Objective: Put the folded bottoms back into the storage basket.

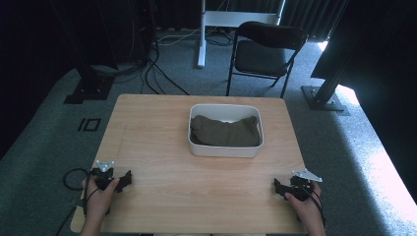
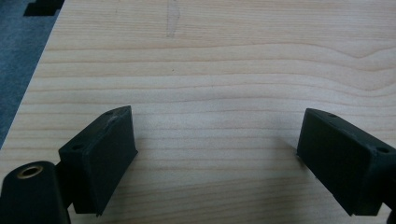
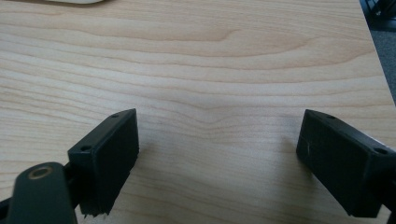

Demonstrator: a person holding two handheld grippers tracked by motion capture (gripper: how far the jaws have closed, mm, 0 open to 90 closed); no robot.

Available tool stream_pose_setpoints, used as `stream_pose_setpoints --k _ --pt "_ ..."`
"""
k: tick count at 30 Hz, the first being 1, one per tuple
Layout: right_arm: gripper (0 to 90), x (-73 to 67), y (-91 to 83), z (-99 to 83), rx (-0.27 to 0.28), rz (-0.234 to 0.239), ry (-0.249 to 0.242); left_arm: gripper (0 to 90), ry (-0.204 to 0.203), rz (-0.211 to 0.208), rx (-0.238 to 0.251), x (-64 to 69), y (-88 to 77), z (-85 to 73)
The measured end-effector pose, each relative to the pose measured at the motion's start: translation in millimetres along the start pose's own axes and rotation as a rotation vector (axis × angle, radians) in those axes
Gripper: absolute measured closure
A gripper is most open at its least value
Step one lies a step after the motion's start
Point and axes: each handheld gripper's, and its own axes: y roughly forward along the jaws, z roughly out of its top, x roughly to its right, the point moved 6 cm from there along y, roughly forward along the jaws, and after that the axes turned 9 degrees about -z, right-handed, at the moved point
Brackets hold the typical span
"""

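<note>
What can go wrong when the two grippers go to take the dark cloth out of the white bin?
1. The white bin looks light and nothing holds it, so pulling the dark cloth may drag or tip it.
2. The cloth lies bunched, so open jaws may pinch only one fold and it could slip.
3. The left gripper and right gripper start far apart and may collide over the bin.

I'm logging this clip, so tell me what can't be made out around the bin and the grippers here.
- Dark cloth, high view: the white bin walls hide its lower part and anything under it.
- Left gripper and right gripper, high view: too small to judge the jaws.
- Person's forearms, high view: cut off by the bottom edge.
</note>
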Motion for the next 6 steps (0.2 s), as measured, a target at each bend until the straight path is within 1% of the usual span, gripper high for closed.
stream_pose_setpoints --k 6 --pt "12.4 -0.8 0.5 0.0 -0.002 -0.01 -0.013 11.3 0.0 -0.002 -0.002 0.2 0.2 0.0"
